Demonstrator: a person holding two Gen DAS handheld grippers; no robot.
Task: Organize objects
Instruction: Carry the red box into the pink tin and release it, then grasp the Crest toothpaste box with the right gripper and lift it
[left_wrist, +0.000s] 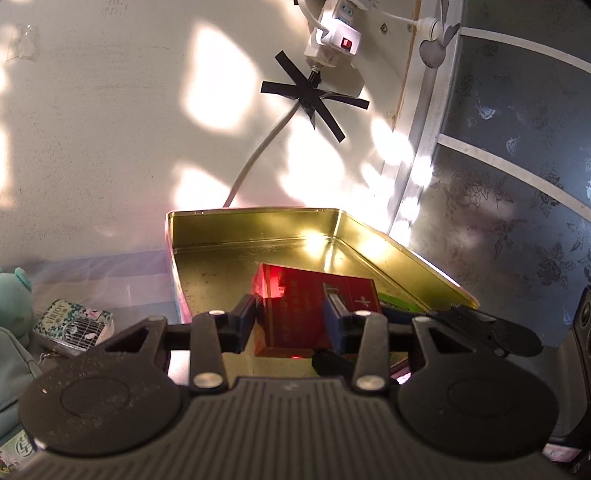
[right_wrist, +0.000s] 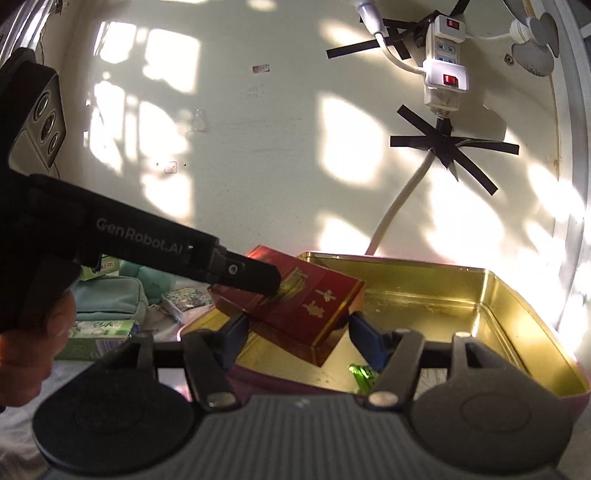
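Red box (left_wrist: 295, 314) clamped in left hand-held gripper (left_wrist: 291, 314), above tin (left_wrist: 258, 229).

The open tin (left_wrist: 388, 247) is bare metal inside, gold-toned and mirror-bright where sun strikes its floor and walls, duller and speckled toward the near end. The red box (right_wrist: 295, 306) looks like glossy printed card with shiny gold lettering. Both grippers are matt black plastic, ribbed across the body, with small bright metal pins at the joints and smooth blue pads (left_wrist: 334, 314) on the left gripper (left_wrist: 291, 315). The wall (left_wrist: 110, 129) is flat matt paint, slightly scuffed. The power strip (right_wrist: 445, 70) is glossy white plastic, its cable held by matt black tape (right_wrist: 448, 146). The pouch (right_wrist: 107, 299) seems to be soft teal cloth, though shadow blurs it.
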